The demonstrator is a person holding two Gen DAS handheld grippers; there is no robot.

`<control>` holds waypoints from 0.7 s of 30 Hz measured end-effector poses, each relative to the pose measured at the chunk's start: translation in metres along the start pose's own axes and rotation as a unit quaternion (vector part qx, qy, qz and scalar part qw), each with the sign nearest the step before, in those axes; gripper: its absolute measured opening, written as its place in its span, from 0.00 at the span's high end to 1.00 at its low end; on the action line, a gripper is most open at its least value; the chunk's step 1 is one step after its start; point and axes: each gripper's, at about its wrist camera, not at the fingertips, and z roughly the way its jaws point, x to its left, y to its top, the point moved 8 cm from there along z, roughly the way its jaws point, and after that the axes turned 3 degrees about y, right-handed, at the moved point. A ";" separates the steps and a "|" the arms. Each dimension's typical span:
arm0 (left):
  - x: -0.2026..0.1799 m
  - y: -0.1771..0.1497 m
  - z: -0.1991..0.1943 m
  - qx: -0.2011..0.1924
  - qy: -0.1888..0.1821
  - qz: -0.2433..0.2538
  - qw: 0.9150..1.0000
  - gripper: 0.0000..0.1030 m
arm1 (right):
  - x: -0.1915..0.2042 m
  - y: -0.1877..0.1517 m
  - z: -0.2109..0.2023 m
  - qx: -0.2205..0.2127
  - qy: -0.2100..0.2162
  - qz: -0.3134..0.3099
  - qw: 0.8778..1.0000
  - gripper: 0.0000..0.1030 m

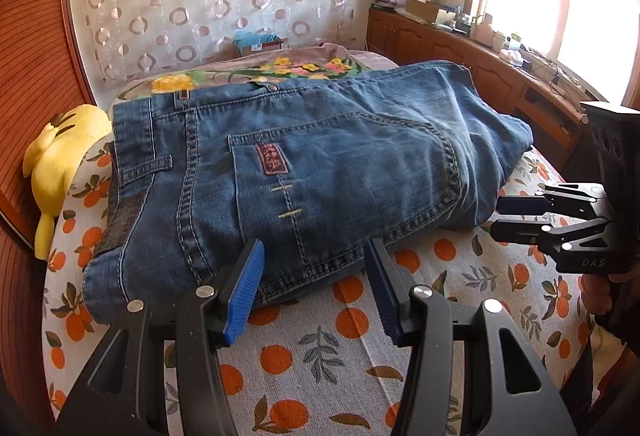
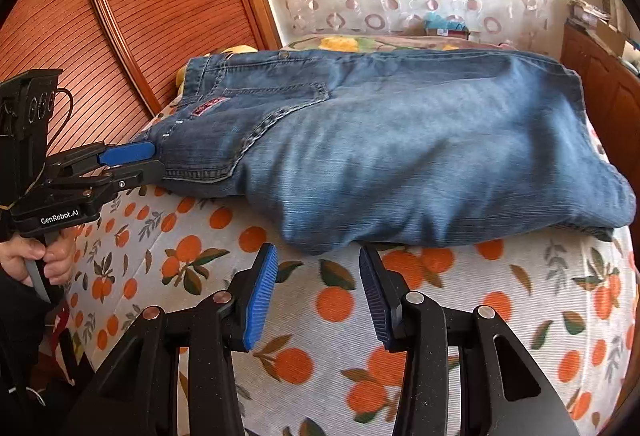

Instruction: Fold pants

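I note one pair of faded blue denim jeans (image 1: 320, 164), folded into a thick bundle, lying flat across the bed's orange-print sheet (image 1: 352, 320). Back pocket with dark red patch (image 1: 272, 159) faces up; waistband toward the wooden headboard side.

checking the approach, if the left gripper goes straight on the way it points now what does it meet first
Most likely the near hem edge of the folded jeans: the left gripper has open, empty jaws straddling that edge. Depth is unclear, so the bedsheet might come first.
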 end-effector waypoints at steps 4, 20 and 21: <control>0.002 -0.006 0.003 0.005 0.000 -0.006 1.000 0.48 | -0.006 0.003 0.009 0.005 -0.011 0.006 1.000 0.57; -0.013 0.013 -0.004 -0.027 -0.016 0.017 0.999 0.48 | -0.004 0.079 -0.016 -0.096 -0.006 -0.033 0.995 0.99; -0.017 0.016 -0.003 -0.029 -0.017 0.021 0.999 0.48 | -0.004 0.086 -0.016 -0.100 -0.008 -0.038 0.994 0.99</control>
